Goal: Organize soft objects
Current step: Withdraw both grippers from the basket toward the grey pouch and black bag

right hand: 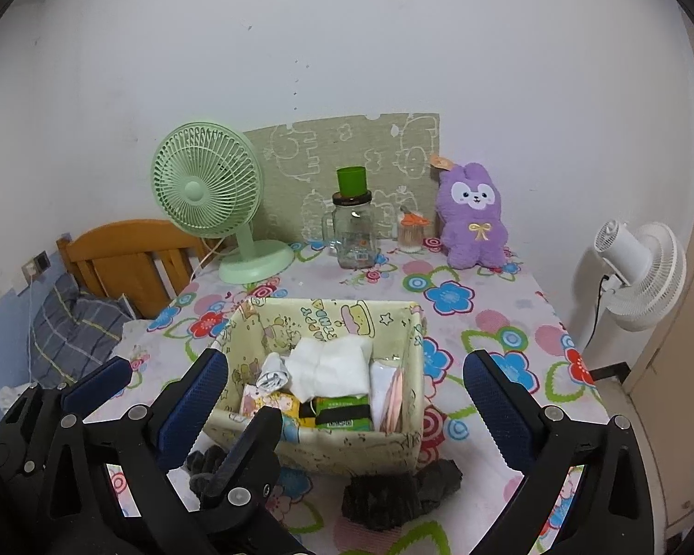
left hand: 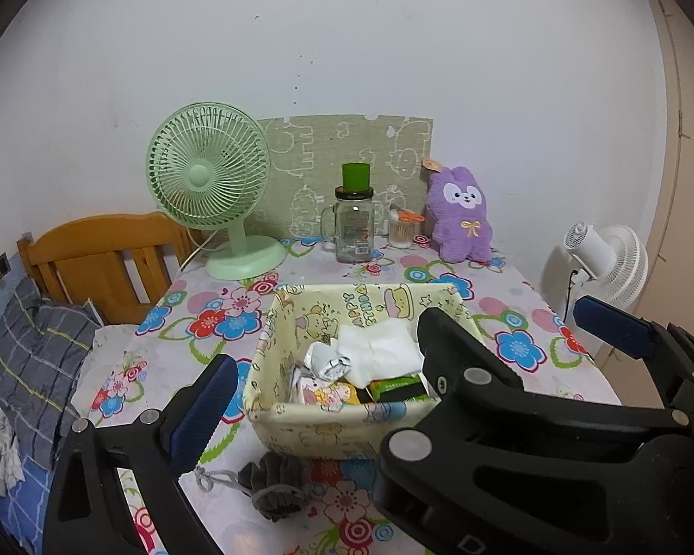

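dark grey fuzzy sock [right hand: 384, 497] lies on the desk [right hand: 486, 305] right at the near wall of the soft cream cloth basket [right hand: 347, 451] with cartoon pictures. a second dark grey bundle with a cord [left hand: 273, 485] lies on the desk just beside it, to the left, also in front of the basket.

both claws hang just above and near these socks. the right claw [right hand: 342, 397] has its blue padded fingers [right hand: 495, 397] spread wide apart, one on each side of the basket, and nothing is in it. the left claw [left hand: 314, 397] is wide open too, and it holds nothing. in the right wrist view the left claw sits low on the left, close by the right one.

inside the basket are a folded white cloth [right hand: 328, 365], a small rolled white and grey sock [right hand: 273, 372], a green packet [right hand: 342, 411], a pink and yellow cartoon packet [right hand: 268, 404] and some pink and white flat things [right hand: 391, 397] standing at the right wall.

the desk has a bright flower cloth on it. at the back stand a light green desk fan [right hand: 208, 194], a clear glass jar with a green cup on top [right hand: 352, 226], a small jar of cotton swabs [right hand: 412, 233] and a purple plush bunny [right hand: 474, 217], which leans on the wall. a white fan [right hand: 638, 268] stands to the right of the desk. a wooden bed head [left hand: 102, 263] and a grey checked pillow [left hand: 37, 356] are to the left.
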### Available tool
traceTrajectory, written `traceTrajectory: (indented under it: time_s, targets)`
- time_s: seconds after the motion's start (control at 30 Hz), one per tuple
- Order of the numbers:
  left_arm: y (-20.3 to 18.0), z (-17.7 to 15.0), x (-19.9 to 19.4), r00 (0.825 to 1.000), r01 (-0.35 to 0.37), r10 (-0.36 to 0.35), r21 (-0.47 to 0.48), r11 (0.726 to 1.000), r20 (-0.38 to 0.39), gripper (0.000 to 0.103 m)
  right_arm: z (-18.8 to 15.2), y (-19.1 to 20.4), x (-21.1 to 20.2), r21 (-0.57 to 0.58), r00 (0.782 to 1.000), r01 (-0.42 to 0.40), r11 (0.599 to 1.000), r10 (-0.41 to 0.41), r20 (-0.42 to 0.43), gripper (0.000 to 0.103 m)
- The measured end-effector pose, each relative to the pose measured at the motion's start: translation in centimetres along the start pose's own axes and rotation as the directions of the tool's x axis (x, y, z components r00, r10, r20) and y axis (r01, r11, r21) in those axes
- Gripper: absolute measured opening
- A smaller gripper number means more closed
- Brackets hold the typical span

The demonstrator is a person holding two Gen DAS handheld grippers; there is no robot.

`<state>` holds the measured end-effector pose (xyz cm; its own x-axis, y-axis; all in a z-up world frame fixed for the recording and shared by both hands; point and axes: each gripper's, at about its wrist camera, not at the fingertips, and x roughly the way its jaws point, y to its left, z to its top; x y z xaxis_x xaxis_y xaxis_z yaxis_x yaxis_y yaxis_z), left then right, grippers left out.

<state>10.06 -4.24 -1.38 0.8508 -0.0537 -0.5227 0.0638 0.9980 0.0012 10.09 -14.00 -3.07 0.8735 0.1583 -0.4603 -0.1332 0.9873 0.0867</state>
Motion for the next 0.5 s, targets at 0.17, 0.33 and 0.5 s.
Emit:
traceTrajectory:
  time_s: [0.17, 0.33, 0.5]
  targets:
    - [-0.2, -0.7, -0.9, 1.000, 0.019, -0.019, 0.003, 1.000, 0.004, 0.100, -0.8, 0.0, -1.3, 0.008, 1.000, 0.026, 1.000, -0.026, 0.006, 0.103]
    - [-0.5, -1.4, -1.8, 0.999, 0.032, -0.032, 0.017, 0.999, 0.021, 0.100, -1.6, -0.1, -2.5, 0.021, 0.999, 0.040, 0.999, -0.041, 0.023, 0.103]
    - [-0.4, -2.2, -2.4, 0.999, 0.044, -0.044, 0.011, 0.999, 0.027, 0.100, -2.3, 0.2, -3.4, 0.013, 0.996, 0.080, 0.997, -0.080, 0.038, 0.103]
